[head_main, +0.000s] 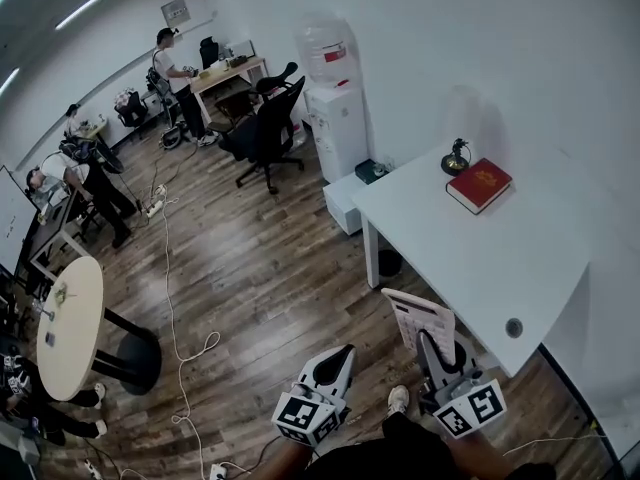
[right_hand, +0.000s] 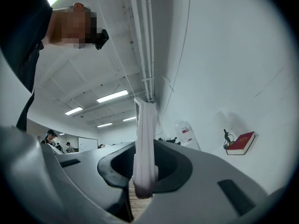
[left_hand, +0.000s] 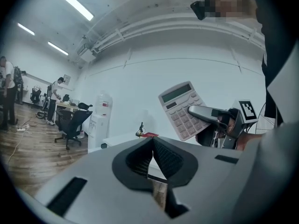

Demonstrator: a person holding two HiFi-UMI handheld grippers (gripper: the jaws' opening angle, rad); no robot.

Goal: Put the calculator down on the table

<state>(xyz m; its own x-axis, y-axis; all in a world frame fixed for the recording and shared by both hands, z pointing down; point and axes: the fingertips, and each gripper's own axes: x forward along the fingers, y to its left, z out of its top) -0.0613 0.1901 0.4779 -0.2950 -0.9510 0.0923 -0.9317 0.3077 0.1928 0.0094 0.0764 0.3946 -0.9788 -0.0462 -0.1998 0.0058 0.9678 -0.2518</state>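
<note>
1. Right gripper [head_main: 432, 346], lowest in the head view and closest to the lens, is clamped on the calculator [head_main: 418, 318]. Its own view shows the two jaws pressed against the front and back of the white case near its bottom edge, with the case seen edge-on.
2. Left gripper [head_main: 338, 356], just beside it, has its jaws closed together with nothing between them, so it is spare for this step.
3. From the left gripper view the calculator [left_hand: 182, 110] stands tilted up out of the jaws, display uppermost and keys facing that camera. It is in the air, near the closest edge of the white table [head_main: 480, 258], and by my reading not touching it.
4. The step in hand looks like the carry to the table, with the set-down not yet begun.
   - Bring the case fully over bare tabletop first.
   - Tip it until its back is level with the top.
   - Lower it until the back rests flat.
   - Only then part the jaws.
5. The red book [head_main: 479, 184] and the small dark ornament [head_main: 456, 158] sit well apart at the far corner. The round hole [head_main: 514, 328] near the closest edge is more in the way; I would land clear of it.
6. Letting go while the case is upright or half off the edge would probably let it topple or slide to the floor.
</note>
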